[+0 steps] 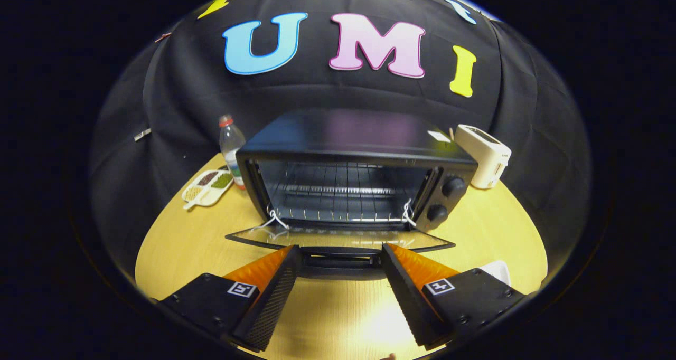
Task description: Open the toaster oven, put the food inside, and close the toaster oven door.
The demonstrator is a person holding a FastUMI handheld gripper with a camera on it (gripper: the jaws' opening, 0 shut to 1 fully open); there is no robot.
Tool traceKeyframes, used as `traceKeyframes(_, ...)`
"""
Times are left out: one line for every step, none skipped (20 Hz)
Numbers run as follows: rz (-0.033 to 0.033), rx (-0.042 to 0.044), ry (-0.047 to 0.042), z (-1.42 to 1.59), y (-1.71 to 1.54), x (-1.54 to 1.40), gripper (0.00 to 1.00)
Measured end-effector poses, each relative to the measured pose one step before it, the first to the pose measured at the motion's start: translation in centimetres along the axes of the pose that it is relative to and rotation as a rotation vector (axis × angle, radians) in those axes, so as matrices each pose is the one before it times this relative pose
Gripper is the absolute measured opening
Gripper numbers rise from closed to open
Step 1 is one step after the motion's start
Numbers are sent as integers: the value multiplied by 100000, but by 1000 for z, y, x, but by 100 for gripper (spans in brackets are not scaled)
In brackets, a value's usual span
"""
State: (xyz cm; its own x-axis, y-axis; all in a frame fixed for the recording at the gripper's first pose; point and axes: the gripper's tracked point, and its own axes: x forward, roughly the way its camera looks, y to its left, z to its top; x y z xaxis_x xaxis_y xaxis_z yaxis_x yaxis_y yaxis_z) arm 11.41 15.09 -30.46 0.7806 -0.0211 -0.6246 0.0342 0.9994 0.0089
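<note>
While spread wide, tool [340, 254] fingertips flanking dropped toaster oven door [338, 238] handle (untouched), bare table [338, 307] below.

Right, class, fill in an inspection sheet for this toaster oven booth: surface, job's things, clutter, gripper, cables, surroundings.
Surface: round light wooden table.
Job's things: black toaster oven, door folded down flat, wire rack bare; food cannot be made out.
Clutter: plastic bottle and divided snack tray to one side of the oven, white toaster to the other, white object behind one finger.
Gripper: gripper open, fingertips at either end of the door handle, holding nothing.
Cables: nothing seen.
Surroundings: black cloth wall.
</note>
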Motion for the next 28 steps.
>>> traceKeyframes(867,821,3941,-1515,-24,312,98)
traceKeyframes(652,1606,3786,-1481,-46,-114,98)
traceKeyframes(1134,2000,2394,-841,55,-61,99)
traceKeyframes(800,1667,1210,-500,-16,-198,99)
traceKeyframes(750,322,930,-454,-65,-254,99)
traceKeyframes(579,-277,2286,-816,-76,-377,99)
traceKeyframes(963,253,1714,-643,-88,-398,99)
traceKeyframes(1274,1063,377,-278,-66,-565,99)
traceKeyframes(1332,1133,-678,79,-127,-734,99)
traceKeyframes(1139,821,-1368,381,-246,-856,99)
traceKeyframes(949,775,-1542,616,-576,-987,99)
traceKeyframes(571,1180,-1393,607,-818,-1048,99)
traceKeyframes(1196,2036,-1533,847,-993,-1268,99)
traceKeyframes(674,1640,-1232,892,-1103,-1048,99)
traceKeyframes(-660,803,-2333,1062,-1497,-1177,99)
traceKeyframes(-703,317,-2385,975,-1503,-1107,99)
traceKeyframes(-533,118,-1447,957,-1590,-997,99)
traceKeyframes(-102,496,-913,578,-1509,-544,99)
traceKeyframes(429,398,-424,599,-1517,-563,99)
traceKeyframes(34,-45,496,383,-1688,-503,99)
traceKeyframes(698,-743,1470,78,-1727,-290,99)
traceKeyframes(621,-1614,1703,-60,-1895,-198,99)
traceKeyframes(-834,-1896,1559,-152,-2491,-168,99)
traceKeyframes(-1118,-1255,427,16,-2121,58,99)
traceKeyframes(-569,-125,1561,-314,-2045,310,99)
traceKeyframes(1105,1330,2631,-728,-1553,449,99)
traceKeyframes(1131,2049,3218,-640,-1418,572,99)
traceKeyframes(670,2306,3010,-560,-1525,845,99)
